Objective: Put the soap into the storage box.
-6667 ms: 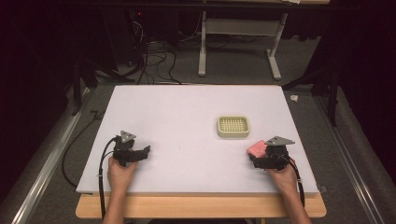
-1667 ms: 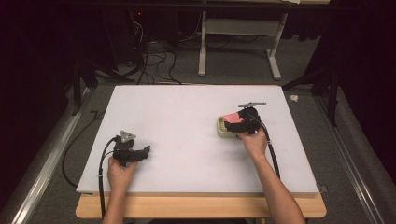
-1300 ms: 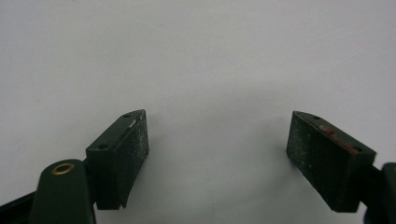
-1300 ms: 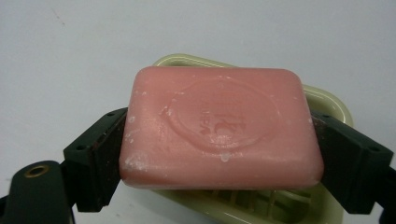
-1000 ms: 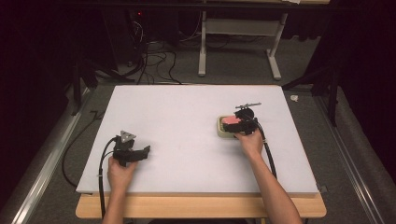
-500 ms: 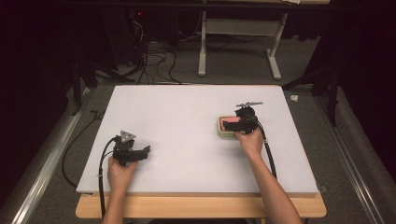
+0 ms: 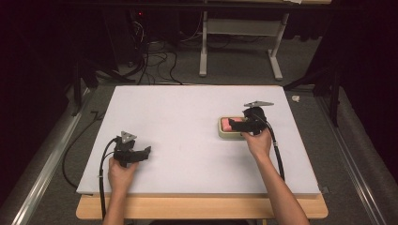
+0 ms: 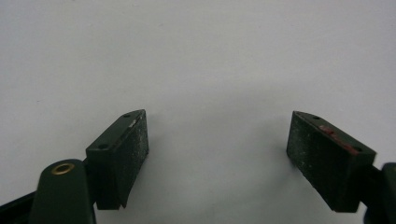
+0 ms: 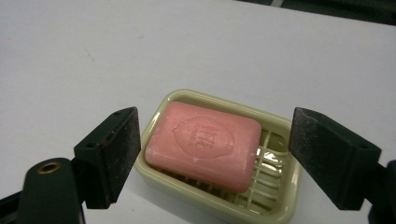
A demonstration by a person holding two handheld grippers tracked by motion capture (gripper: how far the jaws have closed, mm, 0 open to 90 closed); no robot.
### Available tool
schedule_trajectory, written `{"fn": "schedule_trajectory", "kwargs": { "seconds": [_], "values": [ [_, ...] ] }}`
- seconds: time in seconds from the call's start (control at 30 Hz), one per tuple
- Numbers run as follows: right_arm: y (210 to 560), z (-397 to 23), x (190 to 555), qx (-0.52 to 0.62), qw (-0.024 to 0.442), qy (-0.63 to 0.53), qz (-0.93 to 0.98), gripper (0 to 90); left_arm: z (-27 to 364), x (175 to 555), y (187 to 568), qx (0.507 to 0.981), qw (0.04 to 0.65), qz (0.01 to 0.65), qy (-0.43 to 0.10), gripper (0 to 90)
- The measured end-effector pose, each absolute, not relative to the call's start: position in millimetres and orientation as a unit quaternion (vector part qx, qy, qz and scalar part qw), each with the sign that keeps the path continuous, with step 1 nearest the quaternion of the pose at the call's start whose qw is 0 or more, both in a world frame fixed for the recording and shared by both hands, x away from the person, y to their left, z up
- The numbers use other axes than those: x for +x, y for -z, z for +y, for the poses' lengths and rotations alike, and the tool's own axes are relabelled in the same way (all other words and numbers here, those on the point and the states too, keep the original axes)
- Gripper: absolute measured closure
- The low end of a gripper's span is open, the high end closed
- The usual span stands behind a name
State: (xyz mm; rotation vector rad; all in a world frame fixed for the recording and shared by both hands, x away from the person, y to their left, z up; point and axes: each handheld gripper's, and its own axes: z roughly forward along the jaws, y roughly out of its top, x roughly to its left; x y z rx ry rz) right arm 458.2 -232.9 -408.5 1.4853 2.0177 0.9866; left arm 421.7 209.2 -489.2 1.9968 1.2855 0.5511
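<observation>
A pink bar of soap (image 9: 203, 144) lies flat in a pale green soap dish (image 9: 275, 205) on the white board (image 7: 187, 122). In the high view the soap (image 7: 226, 123) and dish (image 7: 224, 134) sit right of centre. My right gripper (image 9: 215, 133) hovers just above them, open. Its jaws have just been closing a little, with the pads clear of the soap and nothing gripped between them. In the high view the right gripper (image 7: 237, 124) overlaps the dish's right end. My left gripper (image 7: 144, 153) rests open near the front left, with bare board between its pads (image 8: 126, 149).
The board lies on a wooden table whose edge (image 7: 202, 208) shows at the front. Metal rails (image 7: 42, 168) run along both sides. Cables (image 7: 150, 61) and a desk frame (image 7: 277, 51) stand on the floor behind.
The right gripper carried the soap from the front right to the dish and let it go there. Over the last second it has lifted slightly. The left gripper has stayed put.
</observation>
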Motion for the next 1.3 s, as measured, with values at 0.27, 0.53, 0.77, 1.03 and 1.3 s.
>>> {"fn": "schedule_trajectory", "kwargs": {
  "seconds": [0.27,0.53,0.77,1.03,1.3],
  "values": [
    [398.8,-240.5,449.7,0.532,0.232,-0.371,0.725,18.6,209.1,421.7,489.2,0.769,0.345,0.495,-0.212,21.5],
    [394.1,-247.8,442.7,0.528,0.240,-0.376,0.723,19.0,209.2,421.7,489.2,0.769,0.345,0.495,-0.212,21.5],
    [391.2,-256.1,436.4,0.528,0.244,-0.381,0.719,19.5,209.1,421.7,489.2,0.769,0.345,0.495,-0.212,21.5],
    [390.1,-264.8,429.6,0.530,0.248,-0.382,0.715,19.9,209.1,421.7,489.2,0.769,0.344,0.495,-0.212,21.5],
    [390.4,-272.8,424.2,0.532,0.250,-0.382,0.713,20.0,209.1,421.7,489.2,0.769,0.344,0.495,-0.213,21.5]
  ]
}}
